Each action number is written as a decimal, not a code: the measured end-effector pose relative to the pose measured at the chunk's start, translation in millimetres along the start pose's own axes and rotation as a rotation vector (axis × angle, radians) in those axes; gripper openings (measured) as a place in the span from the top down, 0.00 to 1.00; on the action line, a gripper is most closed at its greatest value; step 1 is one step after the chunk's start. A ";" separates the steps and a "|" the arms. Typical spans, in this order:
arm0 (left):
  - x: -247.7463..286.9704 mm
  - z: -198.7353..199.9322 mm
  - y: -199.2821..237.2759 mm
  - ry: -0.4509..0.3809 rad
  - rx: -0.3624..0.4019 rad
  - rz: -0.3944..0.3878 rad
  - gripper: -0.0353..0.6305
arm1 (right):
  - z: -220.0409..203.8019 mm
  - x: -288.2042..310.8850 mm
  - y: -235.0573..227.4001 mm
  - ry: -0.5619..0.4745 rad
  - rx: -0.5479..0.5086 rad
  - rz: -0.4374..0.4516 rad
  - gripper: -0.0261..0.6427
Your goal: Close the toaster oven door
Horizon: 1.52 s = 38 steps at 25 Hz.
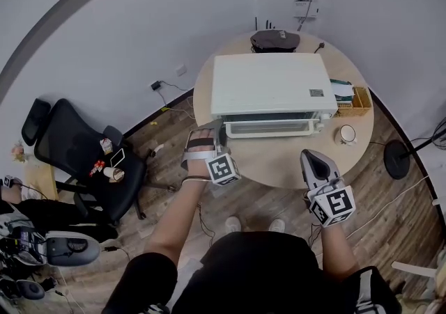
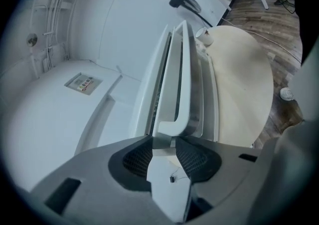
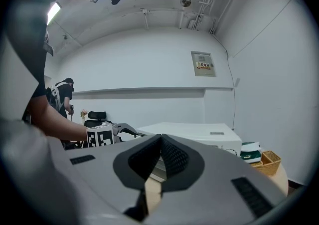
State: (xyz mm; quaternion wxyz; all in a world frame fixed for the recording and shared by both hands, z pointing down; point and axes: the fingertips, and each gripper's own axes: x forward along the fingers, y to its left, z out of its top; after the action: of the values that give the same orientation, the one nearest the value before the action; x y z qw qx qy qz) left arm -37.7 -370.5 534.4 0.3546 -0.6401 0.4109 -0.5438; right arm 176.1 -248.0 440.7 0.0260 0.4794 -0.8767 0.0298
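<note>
Since the oven door (image 1: 272, 127) looks shut, draw the left gripper (image 2: 163, 141), fingers (image 2: 137, 159) narrowly apart, straight off the handle (image 2: 183, 69); right gripper (image 3: 160, 139) closed.

The head view is bright and evenly lit, with soft, faint shadows. The white top of the oven (image 1: 268, 83) is close to washed out against the pale counter (image 1: 293, 159). The wide lens bends the foot of the wall (image 1: 139, 13) into an arc.

The left gripper view has a cool bluish cast, a small flare at the upper left edge and a black vignette all round. The fingers (image 2: 135, 158) close to the lens are soft, while the door (image 2: 179, 79) is sharper.

In the right gripper view a lamp (image 3: 52, 13) glares at the upper left. The edges darken and curve, and the right gripper (image 3: 160, 138) is blurred near the lens.
</note>
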 end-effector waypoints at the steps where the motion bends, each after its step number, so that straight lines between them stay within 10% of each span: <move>1: 1.4 0.0 1.1 0.001 -0.003 -0.002 0.74 | 0.5 0.5 -0.2 0.000 0.000 0.002 0.97; 12: -15.8 1.4 11.8 -0.016 -0.076 0.070 0.64 | 0.5 0.7 2.2 -0.004 0.004 0.002 0.97; 21: -64.6 16.4 26.3 -0.144 -0.468 0.053 0.75 | 2.6 0.9 5.1 -0.012 -0.003 -0.009 0.97; 29: -110.5 29.3 42.5 -0.414 -1.130 -0.081 0.94 | 5.6 2.1 11.7 -0.011 -0.025 -0.002 0.97; 38: -137.0 43.1 42.6 -0.521 -1.200 -0.104 0.94 | 9.4 1.7 6.6 0.035 -0.131 -0.084 0.97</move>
State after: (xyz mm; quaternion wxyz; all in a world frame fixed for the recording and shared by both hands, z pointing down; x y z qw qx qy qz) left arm -10.8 -262.7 433.9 -0.0029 -0.8566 0.5120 -0.0639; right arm 169.4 -246.6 431.2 0.0737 0.5124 -0.8554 -0.0206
